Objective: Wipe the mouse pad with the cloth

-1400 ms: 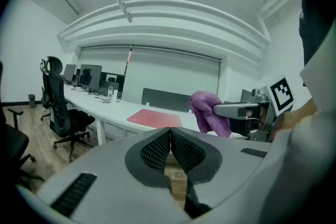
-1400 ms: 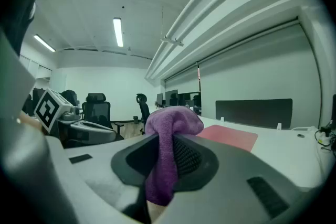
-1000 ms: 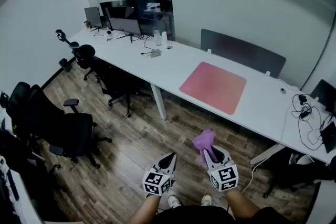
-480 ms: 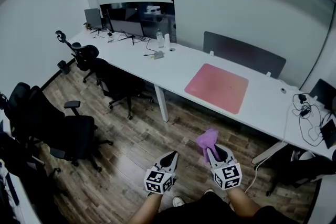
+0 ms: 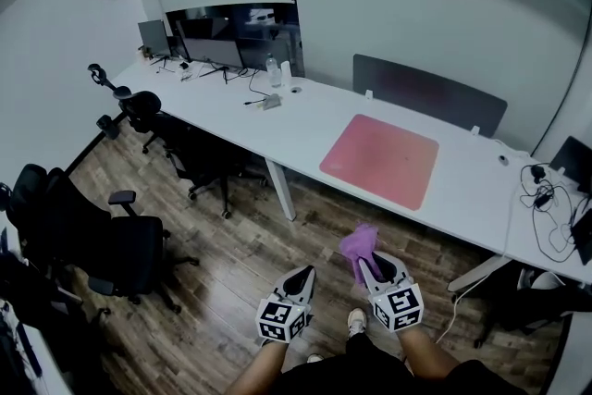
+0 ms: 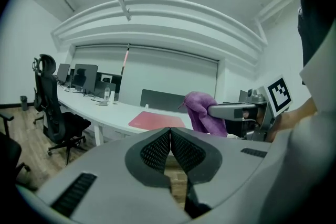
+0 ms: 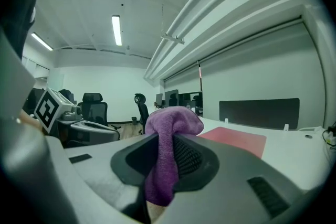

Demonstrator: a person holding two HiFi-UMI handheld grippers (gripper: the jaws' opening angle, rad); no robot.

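tools: two, both held low over the wooden floor (image 5: 231,265), short of the counter (image 5: 305,120).
left tool (image 5: 303,274): jaws pressed together, nothing between them.
right tool (image 5: 372,262): clamped on the cloth.
cloth (image 5: 359,244): one, purple, bunched up above the right tool's jaws.
mouse pad (image 5: 379,159): one, pink, flat on the white counter, well apart from the cloth.
since a moment ago: cloth stays gripped; both tools sit about where they were.

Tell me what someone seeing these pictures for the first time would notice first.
The purple cloth stands out, clamped in the right hand-held gripper low in the head view above the wooden floor. Ahead, the pink mouse pad lies flat on the long white desk. The left hand-held gripper is shut, empty.
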